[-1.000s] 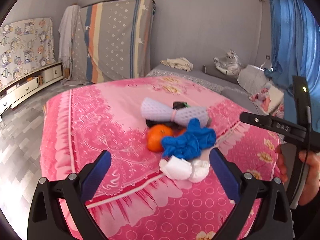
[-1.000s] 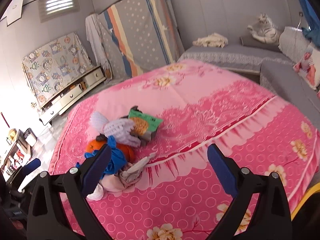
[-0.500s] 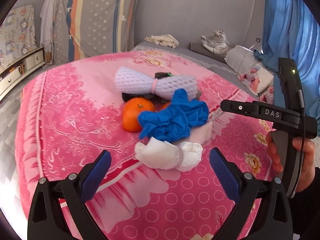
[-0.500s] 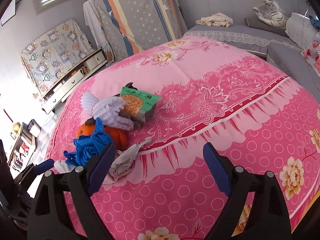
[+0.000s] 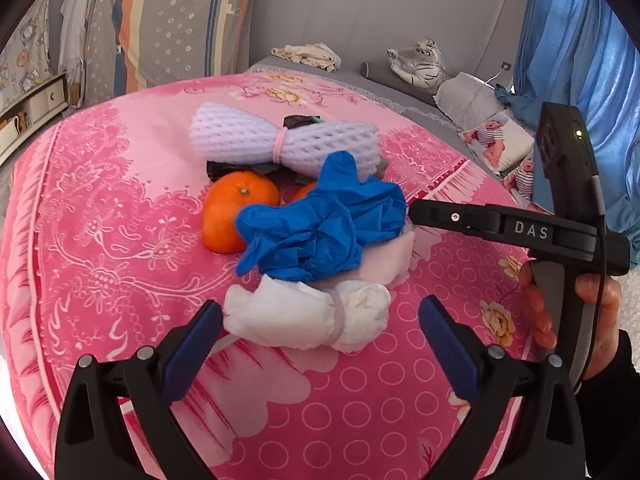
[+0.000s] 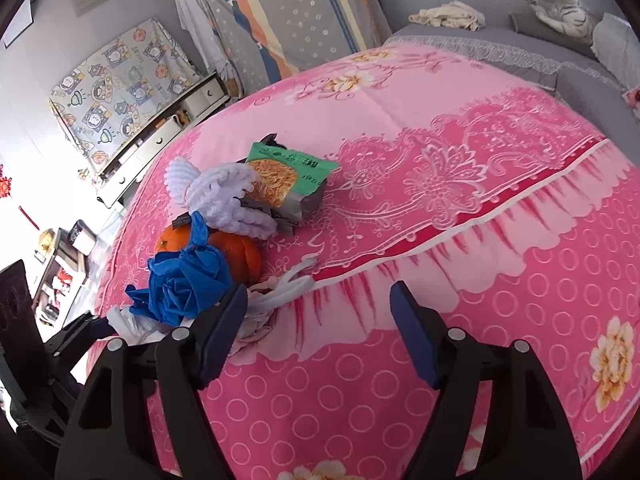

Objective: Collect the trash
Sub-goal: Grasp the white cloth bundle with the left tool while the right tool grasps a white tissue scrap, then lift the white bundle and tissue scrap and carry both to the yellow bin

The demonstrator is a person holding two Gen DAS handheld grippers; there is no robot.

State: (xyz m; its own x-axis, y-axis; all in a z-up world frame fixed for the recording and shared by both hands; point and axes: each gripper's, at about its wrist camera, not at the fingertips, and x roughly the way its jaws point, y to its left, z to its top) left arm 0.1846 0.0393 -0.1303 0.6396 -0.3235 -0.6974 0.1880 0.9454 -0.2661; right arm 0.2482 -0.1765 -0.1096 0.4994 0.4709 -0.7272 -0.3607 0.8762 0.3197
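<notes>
Pink floral bedspread fills both views, soft, yielding under any press. Trash pile near its front edge:
- foam net sleeve: light, springy.
- noodle packet: crinkly, slippery foil.
- oranges: firm, will roll (trash or not, cannot tell).
- blue glove: limp, pinch at bunched middle.
- white wad: soft, compressible, take across banded waist.

Left gripper jaws wide, straddling wad, holding nothing. Right gripper jaws wide, empty, left finger just beside pile.

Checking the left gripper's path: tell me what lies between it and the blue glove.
The white wad, seen in the left wrist view, lies between the left gripper and the blue glove.
</notes>
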